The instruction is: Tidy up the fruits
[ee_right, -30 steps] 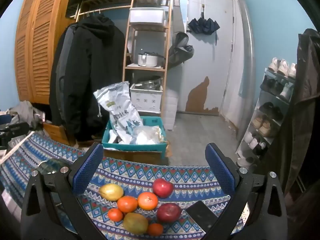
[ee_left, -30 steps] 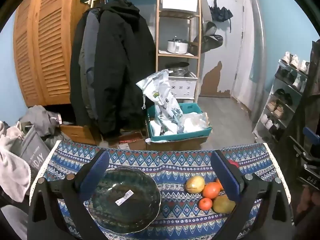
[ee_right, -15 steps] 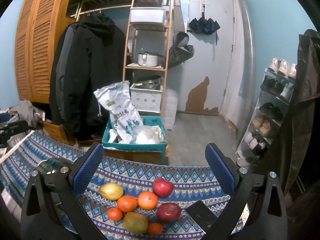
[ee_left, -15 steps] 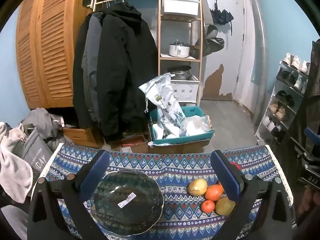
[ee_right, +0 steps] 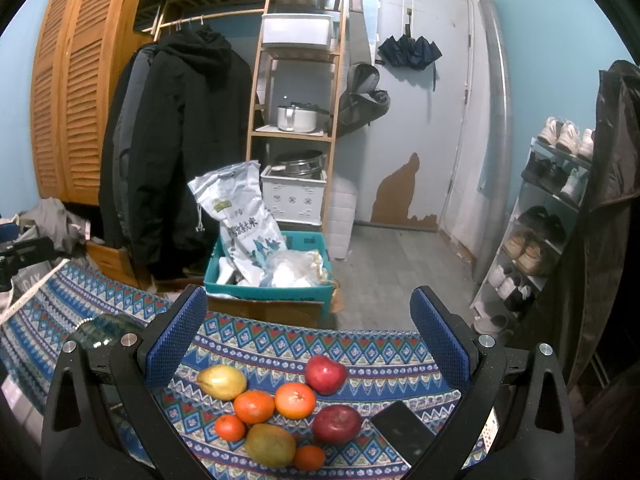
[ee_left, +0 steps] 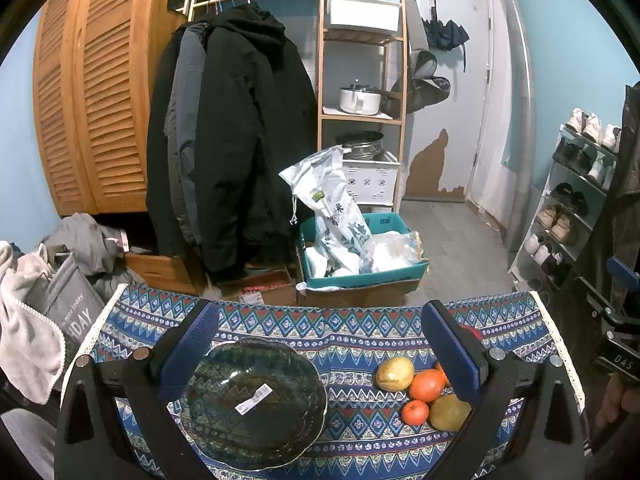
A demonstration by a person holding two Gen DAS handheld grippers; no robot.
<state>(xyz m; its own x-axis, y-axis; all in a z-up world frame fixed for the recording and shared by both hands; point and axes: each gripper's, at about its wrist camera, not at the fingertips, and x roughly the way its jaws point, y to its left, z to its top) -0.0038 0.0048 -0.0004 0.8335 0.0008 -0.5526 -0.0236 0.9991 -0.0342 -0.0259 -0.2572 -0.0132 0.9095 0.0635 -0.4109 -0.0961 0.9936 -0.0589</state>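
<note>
**Fruit, loose lot.** Eight pieces, clustered and touching, on the patterned cloth (ee_right: pixel 360 344) at lower centre of the right wrist view.
- Two red apples (ee_right: pixel 326 374), (ee_right: pixel 337 424), right side of the cluster. Likely firm, smooth-skinned, moderately heavy; hold across the widest girth.
- Yellow pear-like fruit (ee_right: pixel 221 381), upper left of the cluster. Tapered; probably slips if pinched near the narrow end. Grip the fat belly.
- Two oranges (ee_right: pixel 254 406), (ee_right: pixel 295 400), centre. Dimpled rind should hold well on the pads.
- Two small tangerines (ee_right: pixel 229 427), (ee_right: pixel 309 457). Light, soft; gentle squeeze advised.
- Greenish-yellow fruit (ee_right: pixel 270 445), bottom centre; kind not certain. Possibly bruises easily.

**Bowl** (ee_left: pixel 208 412), dark glazed, scalloped rim, a white label inside; lower centre-left of the left wrist view, well apart from the fruit. No fruit in it. Judged the destination; likely rigid and breakable.

**Black phone** (ee_right: pixel 402 432), lower right, just beside the lower apple. Not part of the lot.

**Left gripper** (ee_left: pixel 320 352): jaws spread wide, holding nothing, above the bowl.

**Right gripper** (ee_right: pixel 308 336): jaws spread wide, holding nothing, above the fruit cluster.
</note>
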